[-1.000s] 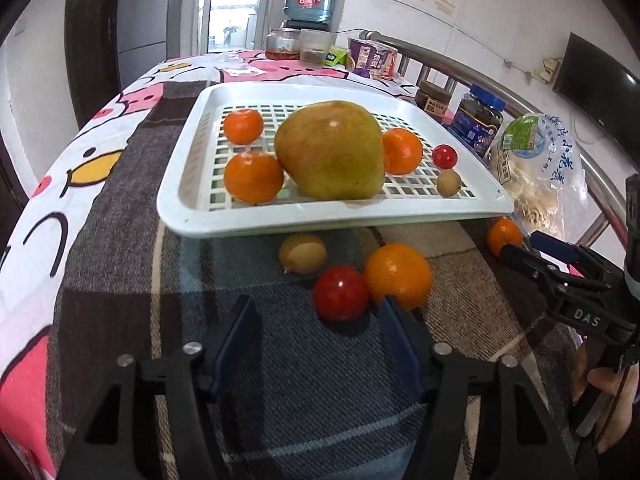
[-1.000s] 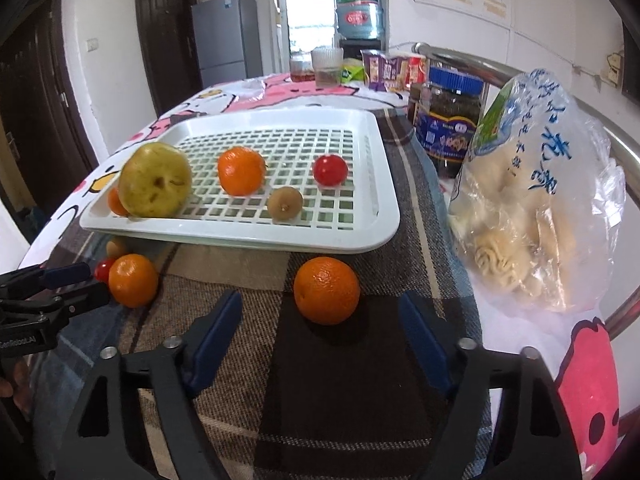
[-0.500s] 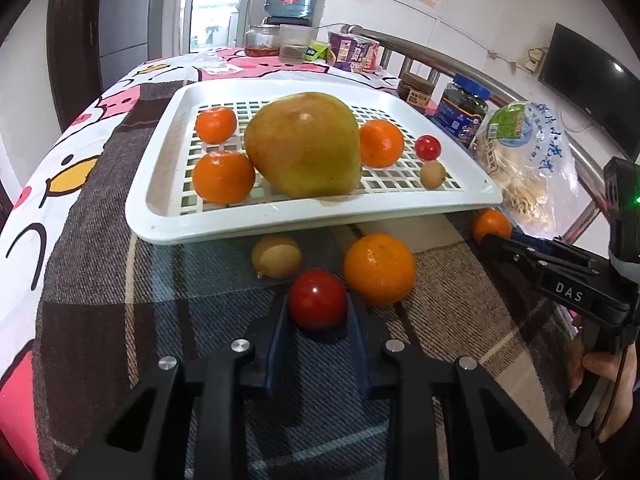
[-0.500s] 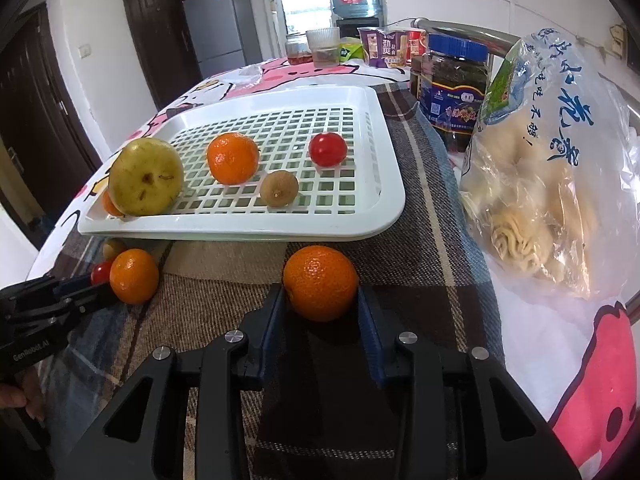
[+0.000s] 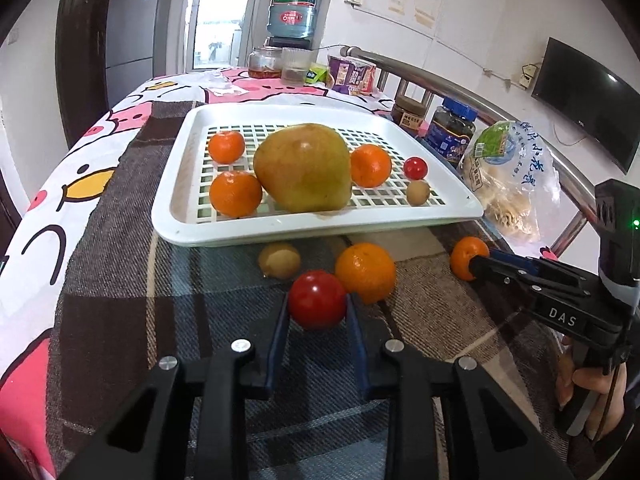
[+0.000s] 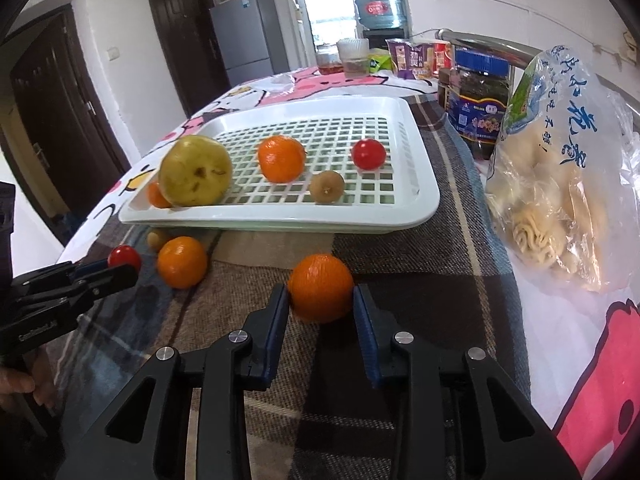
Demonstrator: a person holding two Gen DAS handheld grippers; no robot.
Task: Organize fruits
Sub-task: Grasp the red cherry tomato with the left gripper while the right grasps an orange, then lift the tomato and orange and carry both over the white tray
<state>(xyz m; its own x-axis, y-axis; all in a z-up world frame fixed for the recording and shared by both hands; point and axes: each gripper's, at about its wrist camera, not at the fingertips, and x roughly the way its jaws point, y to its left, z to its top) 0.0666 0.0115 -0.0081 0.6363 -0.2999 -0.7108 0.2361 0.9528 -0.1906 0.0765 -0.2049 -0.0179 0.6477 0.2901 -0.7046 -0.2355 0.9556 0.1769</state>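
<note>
My left gripper (image 5: 317, 312) is shut on a red tomato (image 5: 317, 299), lifted slightly above the plaid cloth. My right gripper (image 6: 320, 300) is shut on an orange (image 6: 321, 287), also just off the cloth. A white slotted tray (image 5: 224, 236) holds a big yellow-green pomelo (image 5: 304, 168), three oranges, a small tomato (image 5: 415, 168) and a small brown fruit (image 5: 418, 192). On the cloth in front of the tray lie another orange (image 5: 365, 272) and a brown fruit (image 5: 279, 261).
A bag of noodles (image 6: 560, 184) and dark jars (image 6: 478, 96) stand right of the tray. Cups, snack packets and a water jug (image 5: 294, 8) are at the table's far end. A metal rail runs along the right side.
Both grippers went from open to shut, the left on the tomato and the right on the orange, and both have risen a little with their fruit.
</note>
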